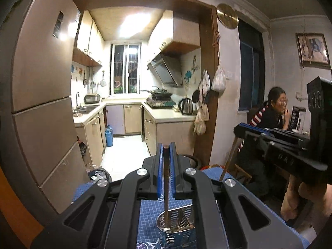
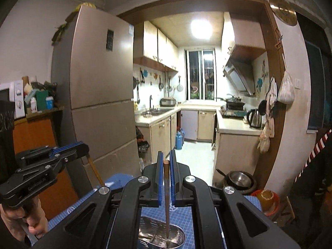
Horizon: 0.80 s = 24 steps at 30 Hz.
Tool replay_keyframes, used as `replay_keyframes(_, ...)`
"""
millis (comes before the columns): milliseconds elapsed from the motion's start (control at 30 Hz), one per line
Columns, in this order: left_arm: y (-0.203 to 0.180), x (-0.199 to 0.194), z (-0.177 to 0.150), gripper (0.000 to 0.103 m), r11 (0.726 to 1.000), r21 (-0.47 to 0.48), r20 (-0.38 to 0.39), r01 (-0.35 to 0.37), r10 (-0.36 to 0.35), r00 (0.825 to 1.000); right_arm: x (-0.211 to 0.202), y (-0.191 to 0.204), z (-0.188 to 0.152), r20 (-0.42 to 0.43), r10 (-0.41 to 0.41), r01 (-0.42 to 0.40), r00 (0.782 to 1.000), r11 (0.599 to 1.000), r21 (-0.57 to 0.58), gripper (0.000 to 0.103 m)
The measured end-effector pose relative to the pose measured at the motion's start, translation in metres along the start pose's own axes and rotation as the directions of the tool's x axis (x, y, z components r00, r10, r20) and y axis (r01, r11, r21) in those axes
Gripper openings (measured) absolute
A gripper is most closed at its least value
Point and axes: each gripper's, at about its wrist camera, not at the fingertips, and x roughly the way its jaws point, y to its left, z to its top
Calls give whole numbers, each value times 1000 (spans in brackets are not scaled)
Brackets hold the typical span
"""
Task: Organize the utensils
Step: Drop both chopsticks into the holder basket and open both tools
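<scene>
Nearest, in left wrist view, the left claw (image 1: 166,147) is clamped on a brown chopstick (image 1: 166,186) held betw. its blue pads, stick running upright w/ its lower tip down inside the metal utensil holder (image 1: 176,230), left-hand compartment as that view shows it. The holder is a perforated steel can w/ dividers, standing on the blue gridded mat (image 1: 149,224) that covers the tabletop. Right wrist view: the right claw (image 2: 166,155) is likewise closed on a 2nd chopstick (image 2: 167,197), dark rounded top end showing betw. the pads, pointed tip down in the holder (image 2: 161,236); which compartment, can't tell from this angle. Each claw also shows in the other's view: the right one at the right edge of left view, gripping its stick, w/ a hand (image 1: 298,199) wrapped on the handle; the left one at the left edge of right view, stick angling down from it, hand (image 2: 22,217) below. Further off, beyond the tabletop edge: a trash bin (image 1: 99,175) on the floor, a steel pot (image 2: 240,179) low by the doorway, a tall fridge (image 2: 99,95) left of the opening. Far back is the lit kitchen w/ a kettle (image 1: 185,105) on its counter, range hood, window. A seated person in a striped sleeve (image 1: 257,117) is at far right of left view.
</scene>
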Motion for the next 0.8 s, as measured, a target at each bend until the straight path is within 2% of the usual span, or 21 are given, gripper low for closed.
replay_keyframes(367,1,47,-52,5,1000,15,-140,9,-7,990,36,-5,-43,-105,12,-10,994,1000,17,7)
replay_keyframes(600,6,54,-69,5,1000,8,-185,14,-12,983,52,-9,-68,-188,29,-22,982,999,38,7)
replay_keyframes(800,4,53,-69,7,1000,28,-197,4,1,980,54,-17,-79,-197,41,-26,980,997,76,8)
